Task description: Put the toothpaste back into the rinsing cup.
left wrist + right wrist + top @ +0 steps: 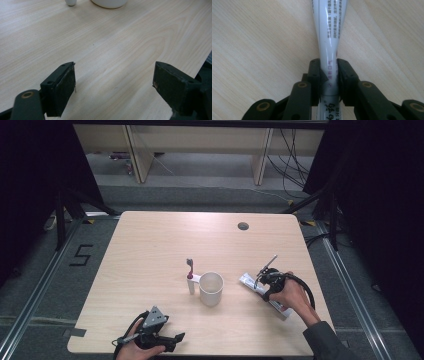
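The toothpaste tube [328, 50] is pinched tight by the right gripper [328, 75], probably for lifting toward the cup [211, 288], while the left gripper [113, 85] is parked wide open and empty.

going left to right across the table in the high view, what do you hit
left gripper with open jaws at the near edge → toothbrush standing upright → white cup right beside it → toothpaste tube lying flat → right gripper, jaws shut on that tube
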Demonstrator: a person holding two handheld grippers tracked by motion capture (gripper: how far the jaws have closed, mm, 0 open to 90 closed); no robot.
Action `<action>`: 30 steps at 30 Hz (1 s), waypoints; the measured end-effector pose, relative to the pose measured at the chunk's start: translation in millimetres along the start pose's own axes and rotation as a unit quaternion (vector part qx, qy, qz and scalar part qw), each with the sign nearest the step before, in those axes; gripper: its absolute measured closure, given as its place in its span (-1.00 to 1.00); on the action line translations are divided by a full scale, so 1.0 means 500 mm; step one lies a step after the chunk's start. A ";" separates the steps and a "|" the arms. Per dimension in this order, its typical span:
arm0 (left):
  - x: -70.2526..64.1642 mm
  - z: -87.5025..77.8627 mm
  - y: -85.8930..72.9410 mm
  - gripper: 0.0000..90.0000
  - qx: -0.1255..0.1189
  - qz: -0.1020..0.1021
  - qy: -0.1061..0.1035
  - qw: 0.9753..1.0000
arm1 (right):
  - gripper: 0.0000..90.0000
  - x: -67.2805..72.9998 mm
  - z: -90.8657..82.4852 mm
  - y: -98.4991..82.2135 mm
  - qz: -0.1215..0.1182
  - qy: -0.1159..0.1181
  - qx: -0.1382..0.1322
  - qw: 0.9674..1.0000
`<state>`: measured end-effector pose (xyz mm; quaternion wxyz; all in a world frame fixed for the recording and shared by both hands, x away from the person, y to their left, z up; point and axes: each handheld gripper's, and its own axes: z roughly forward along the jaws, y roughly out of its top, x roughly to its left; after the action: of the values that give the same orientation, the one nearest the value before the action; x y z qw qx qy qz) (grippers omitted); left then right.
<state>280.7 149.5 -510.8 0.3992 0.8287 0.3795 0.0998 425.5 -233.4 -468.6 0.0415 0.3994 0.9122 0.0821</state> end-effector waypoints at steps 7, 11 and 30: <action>-0.003 0.003 -0.001 -0.60 -0.004 -0.004 -0.006 1.000 | 0.65 -0.004 0.007 0.013 -0.010 0.005 0.023 1.000; -0.001 0.001 0.000 -0.59 -0.001 0.000 -0.002 1.000 | 0.65 -0.009 0.013 0.019 -0.022 0.009 0.034 0.999; -0.003 0.000 -0.001 -0.59 -0.002 -0.002 -0.006 1.000 | 0.67 -0.008 0.016 0.046 -0.052 -0.006 0.092 0.994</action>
<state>279.4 148.7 -510.9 0.4032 0.8278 0.3785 0.0943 445.8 -220.0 -472.3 0.0139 0.3539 0.9352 -0.0072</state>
